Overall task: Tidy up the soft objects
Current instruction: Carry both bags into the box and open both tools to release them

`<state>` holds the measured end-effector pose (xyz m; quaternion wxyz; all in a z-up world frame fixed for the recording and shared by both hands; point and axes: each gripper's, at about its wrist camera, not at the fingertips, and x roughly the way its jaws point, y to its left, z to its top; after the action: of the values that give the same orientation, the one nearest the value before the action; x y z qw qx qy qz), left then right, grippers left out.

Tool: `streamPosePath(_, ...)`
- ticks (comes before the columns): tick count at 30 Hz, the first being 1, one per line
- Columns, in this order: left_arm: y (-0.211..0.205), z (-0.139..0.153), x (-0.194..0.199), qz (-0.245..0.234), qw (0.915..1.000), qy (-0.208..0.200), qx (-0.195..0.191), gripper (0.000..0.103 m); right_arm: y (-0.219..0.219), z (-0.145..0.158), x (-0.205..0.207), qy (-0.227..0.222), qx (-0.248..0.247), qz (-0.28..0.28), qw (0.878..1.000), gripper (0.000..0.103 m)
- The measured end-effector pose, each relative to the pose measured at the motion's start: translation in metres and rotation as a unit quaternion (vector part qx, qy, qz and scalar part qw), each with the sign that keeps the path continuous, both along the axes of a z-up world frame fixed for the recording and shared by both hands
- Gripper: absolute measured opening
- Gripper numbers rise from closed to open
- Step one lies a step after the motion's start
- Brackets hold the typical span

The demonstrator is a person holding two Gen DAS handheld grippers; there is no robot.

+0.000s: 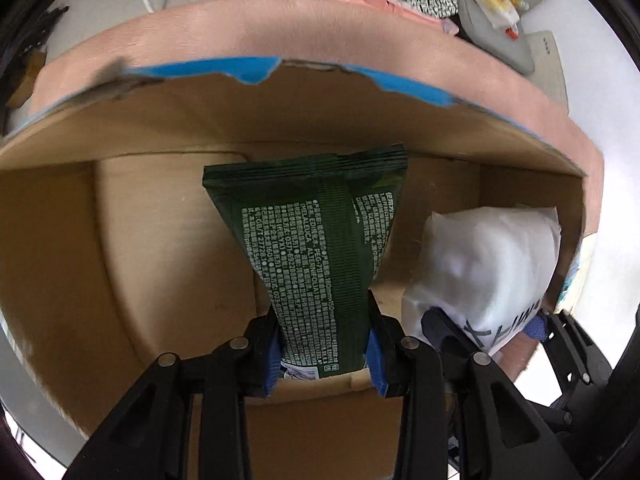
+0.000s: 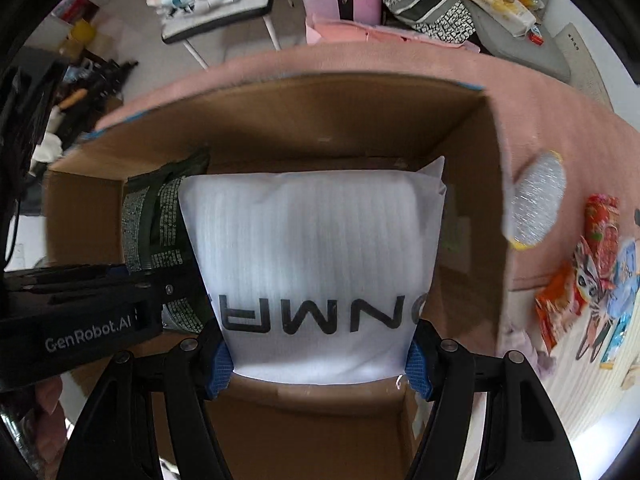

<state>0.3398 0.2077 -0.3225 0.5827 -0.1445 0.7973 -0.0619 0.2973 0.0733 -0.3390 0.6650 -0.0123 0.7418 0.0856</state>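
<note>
- Blue-padded left gripper (image 1: pixel 326 354) pinches a dark green packet (image 1: pixel 316 256) inside the cardboard box (image 1: pixel 168 224).
- Right gripper (image 2: pixel 320 364) clamps a white foam pouch (image 2: pixel 316 248), at the packet's 3 o'clock.
- Only the right view shows snack packets (image 2: pixel 588 280) on the pink cloth (image 2: pixel 560 120).

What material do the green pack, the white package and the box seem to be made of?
The green pack looks like matte plastic film: crimped ribbed end seal and printed text.
The white package seems a soft foam or plastic wrap, judging by its faint ribbing and slight translucency; I cannot tell which.
The box is brown corrugated cardboard with torn blue tape on its edge.
</note>
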Motion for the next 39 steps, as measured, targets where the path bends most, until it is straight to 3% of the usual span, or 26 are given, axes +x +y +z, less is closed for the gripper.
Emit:
streamPosePath(5, -0.023, -0.03, 0.01, -0.014, 0.9998, 0.016, 0.003, 0.032, 0.01, -0.012, -0.001, -0.001, -0.019, 0.014, 1.0, 0.072)
streamPosePath(10, -0.025, -0.014, -0.011, -0.009, 0.9996, 0.02, 0.018, 0.039, 0.011, -0.013, -0.006, 0.0, -0.019, 0.016, 1.0, 0.076)
streamPosePath(13, -0.022, 0.013, -0.028, -0.007, 0.9995, -0.001, 0.03, 0.054, 0.005, -0.001, -0.007, -0.005, -0.02, 0.006, 1.0, 0.085)
streamPosePath(15, -0.019, 0.033, -0.04, -0.003, 0.9991, -0.02, 0.038, 0.071, 0.006, 0.019, -0.01, -0.02, -0.015, -0.004, 1.0, 0.093)
streamPosePath(19, -0.015, 0.078, -0.074, 0.004, 0.996, -0.062, 0.065, 0.089, 0.001, 0.052, -0.023, -0.03, -0.008, -0.006, 1.0, 0.095)
streamPosePath(21, -0.013, 0.101, -0.097, 0.01, 0.993, -0.087, 0.078, 0.098, -0.004, 0.066, -0.032, -0.036, -0.009, -0.002, 0.999, 0.103)
streamPosePath(24, -0.015, 0.121, -0.117, 0.014, 0.9875, -0.118, 0.104, 0.098, -0.011, 0.083, -0.043, -0.053, -0.007, 0.002, 0.999, 0.103)
streamPosePath(27, 0.0, 0.15, -0.162, 0.021, 0.9815, -0.145, 0.123, 0.101, -0.015, 0.094, -0.057, -0.066, -0.003, 0.008, 0.998, 0.103)
streamPosePath(31, 0.014, 0.162, -0.174, 0.022, 0.9744, -0.168, 0.148, 0.102, -0.026, 0.103, -0.072, -0.085, 0.006, 0.003, 0.996, 0.103)
streamPosePath(36, -0.012, 0.131, -0.157, 0.03, 0.9693, -0.191, 0.152, 0.102, -0.033, 0.127, -0.103, -0.116, 0.0, 0.003, 0.993, 0.103)
streamPosePath(39, -0.022, 0.137, -0.162, 0.034, 0.9644, -0.211, 0.156, 0.102, -0.036, 0.146, -0.121, -0.133, -0.002, 0.005, 0.991, 0.103)
